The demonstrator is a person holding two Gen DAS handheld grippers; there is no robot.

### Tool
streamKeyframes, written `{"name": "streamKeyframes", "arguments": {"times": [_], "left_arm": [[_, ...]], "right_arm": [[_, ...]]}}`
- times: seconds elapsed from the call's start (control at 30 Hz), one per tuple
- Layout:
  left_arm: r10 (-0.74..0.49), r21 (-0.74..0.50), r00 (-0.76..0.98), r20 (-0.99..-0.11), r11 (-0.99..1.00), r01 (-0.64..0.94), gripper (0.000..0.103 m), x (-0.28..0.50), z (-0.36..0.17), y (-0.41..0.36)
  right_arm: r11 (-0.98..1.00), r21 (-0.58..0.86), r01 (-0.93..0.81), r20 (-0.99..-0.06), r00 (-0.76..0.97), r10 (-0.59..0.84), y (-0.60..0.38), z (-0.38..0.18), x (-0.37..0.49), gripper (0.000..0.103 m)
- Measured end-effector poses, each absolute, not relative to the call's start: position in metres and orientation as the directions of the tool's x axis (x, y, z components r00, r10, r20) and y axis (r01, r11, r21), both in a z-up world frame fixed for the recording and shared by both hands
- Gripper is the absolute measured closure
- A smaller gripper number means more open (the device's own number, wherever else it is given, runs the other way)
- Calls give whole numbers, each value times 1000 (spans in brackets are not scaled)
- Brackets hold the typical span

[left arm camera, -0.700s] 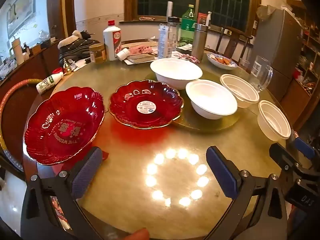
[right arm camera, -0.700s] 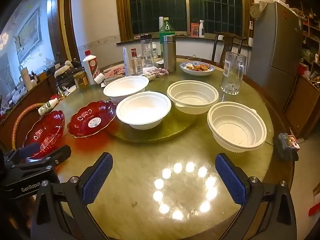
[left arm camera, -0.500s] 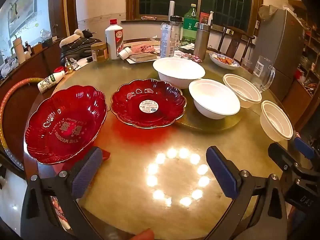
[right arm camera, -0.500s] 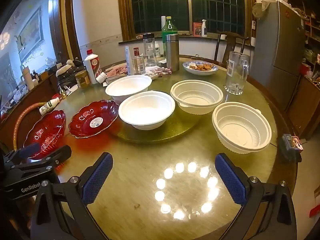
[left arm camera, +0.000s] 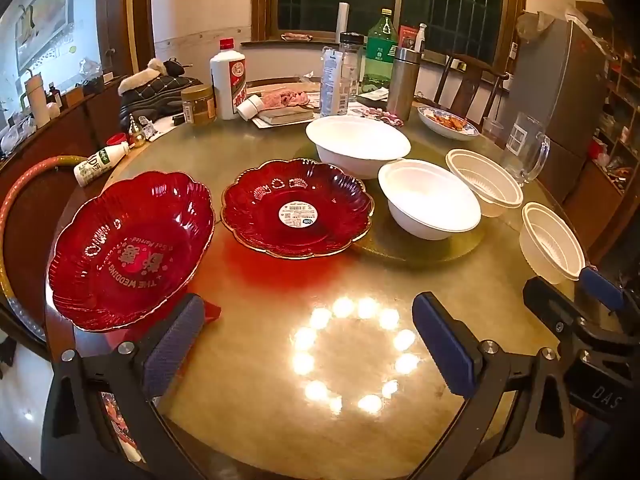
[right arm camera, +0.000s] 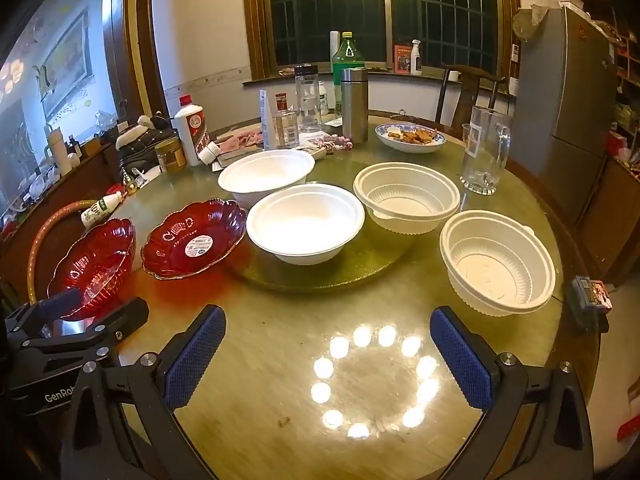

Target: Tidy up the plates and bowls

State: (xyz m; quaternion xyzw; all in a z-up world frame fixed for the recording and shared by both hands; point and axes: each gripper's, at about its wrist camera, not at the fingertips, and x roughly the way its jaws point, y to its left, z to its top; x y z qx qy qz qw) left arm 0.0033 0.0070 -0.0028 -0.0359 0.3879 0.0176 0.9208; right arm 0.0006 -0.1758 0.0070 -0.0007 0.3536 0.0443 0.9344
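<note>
Grippers both released, empty: left gripper [left arm camera: 306,340] hovers at desk [left arm camera: 248,380] near edge, red plate [left arm camera: 128,248] just left-ahead, its nearest target; right gripper [right arm camera: 328,356] nearer ribbed white bowl [right arm camera: 498,264], right-ahead.

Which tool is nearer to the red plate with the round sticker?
Left. The left tool is open just before the sticker plate, slightly right of it. The right tool, also open, is farther right, before the white bowls.
</note>
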Motion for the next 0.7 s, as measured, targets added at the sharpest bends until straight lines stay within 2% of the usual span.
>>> {"name": "streamKeyframes", "arguments": {"times": [0.7], "left_arm": [[6, -47, 709, -705, 997, -55, 0, -1, 0, 7]], "right_arm": [[996, 24, -84, -661, 746, 78, -171, 12, 0, 0]]}}
